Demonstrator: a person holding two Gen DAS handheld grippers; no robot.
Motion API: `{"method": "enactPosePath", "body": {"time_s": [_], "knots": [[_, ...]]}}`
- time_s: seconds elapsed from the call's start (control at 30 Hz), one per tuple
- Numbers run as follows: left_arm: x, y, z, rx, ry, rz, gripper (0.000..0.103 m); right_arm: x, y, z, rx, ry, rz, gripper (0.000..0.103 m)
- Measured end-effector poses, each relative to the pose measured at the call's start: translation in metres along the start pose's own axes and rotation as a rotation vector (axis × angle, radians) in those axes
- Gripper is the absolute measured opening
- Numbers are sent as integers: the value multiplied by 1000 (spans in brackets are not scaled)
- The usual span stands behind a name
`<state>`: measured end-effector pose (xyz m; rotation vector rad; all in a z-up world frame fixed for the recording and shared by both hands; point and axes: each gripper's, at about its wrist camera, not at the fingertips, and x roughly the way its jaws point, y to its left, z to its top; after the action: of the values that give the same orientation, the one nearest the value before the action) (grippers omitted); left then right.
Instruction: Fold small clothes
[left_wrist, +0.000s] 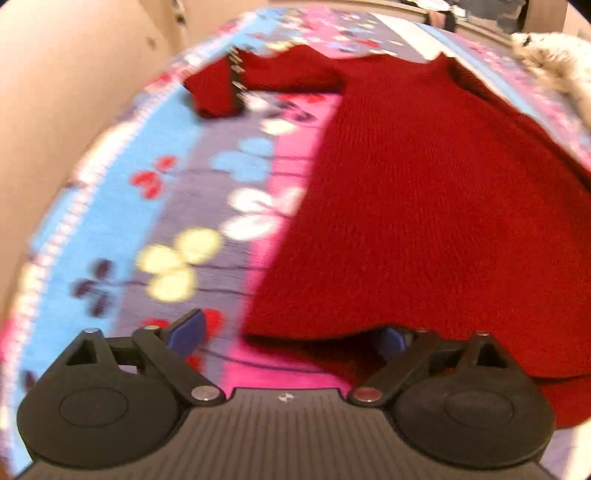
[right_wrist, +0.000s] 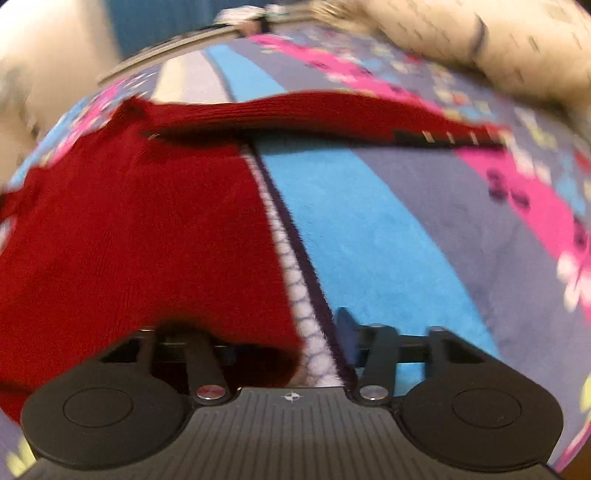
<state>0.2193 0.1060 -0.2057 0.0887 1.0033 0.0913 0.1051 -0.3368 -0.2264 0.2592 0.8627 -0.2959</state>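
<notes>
A small red knit sweater (left_wrist: 424, 206) lies spread on a flowered blanket (left_wrist: 207, 206). Its left sleeve (left_wrist: 266, 74) stretches out sideways, with a dark studded cuff. My left gripper (left_wrist: 291, 336) is open at the sweater's bottom left corner; the hem lies over the right fingertip (left_wrist: 391, 338). In the right wrist view the sweater (right_wrist: 129, 236) fills the left half, its right sleeve (right_wrist: 314, 114) stretched across the blanket (right_wrist: 369, 236). My right gripper (right_wrist: 269, 339) is open at the bottom right corner, its left finger hidden under the hem.
A beige wall (left_wrist: 66, 92) runs along the blanket's left side. A white fluffy thing (left_wrist: 554, 59) lies at the far right. A pale patterned pillow or cover (right_wrist: 517, 48) lies beyond the blanket at the upper right. Both views are blurred.
</notes>
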Motion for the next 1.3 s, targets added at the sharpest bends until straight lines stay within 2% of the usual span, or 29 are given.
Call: {"method": "enactPosePath", "body": {"time_s": [0.03,0.13,0.23,0.33,0.43,0.5,0.6,0.63,0.67,0.73,0.8,0.9,1.0,1.07,1.17,1.3], "knots": [[0,4,-3,-1,-6,13,100,-6,4,-1,-43,-40,-21,31],[11,18,-10,-13,40,4,100,-18,6,-3,-98,-145,-45,10],[20,32,-12,-63,45,-64,101,-20,2,5,-89,-158,-47,9],[25,36,-7,-121,34,-114,101,-21,-11,14,-32,-165,-102,9],[25,28,-2,-97,30,-130,96,-13,-23,22,39,-122,-111,9],[22,22,-3,-64,13,-128,93,-10,-23,24,40,-115,-139,9],[18,13,-10,1,-27,-126,73,-7,-22,28,49,-129,-185,9],[15,8,-13,44,-58,-140,45,-2,-25,30,75,-117,-178,9],[13,3,-16,97,-78,-173,24,3,-27,31,90,-95,-174,9],[6,-11,-23,177,-109,-140,16,21,-28,28,83,-2,-164,9],[1,-17,-26,192,-112,-124,14,30,-27,23,88,44,-159,11],[-8,-15,-22,168,-97,-120,12,31,-24,21,50,43,-148,13],[-40,-19,-15,258,-164,-49,12,24,-30,25,58,77,-93,8],[-67,-15,-12,302,-212,-36,12,1,-31,32,36,52,-64,8],[-100,-4,-11,331,-246,-13,11,-58,-24,41,-65,-45,1,7],[-136,10,-45,364,-220,9,11,-118,-36,37,-117,-86,40,7]]}}
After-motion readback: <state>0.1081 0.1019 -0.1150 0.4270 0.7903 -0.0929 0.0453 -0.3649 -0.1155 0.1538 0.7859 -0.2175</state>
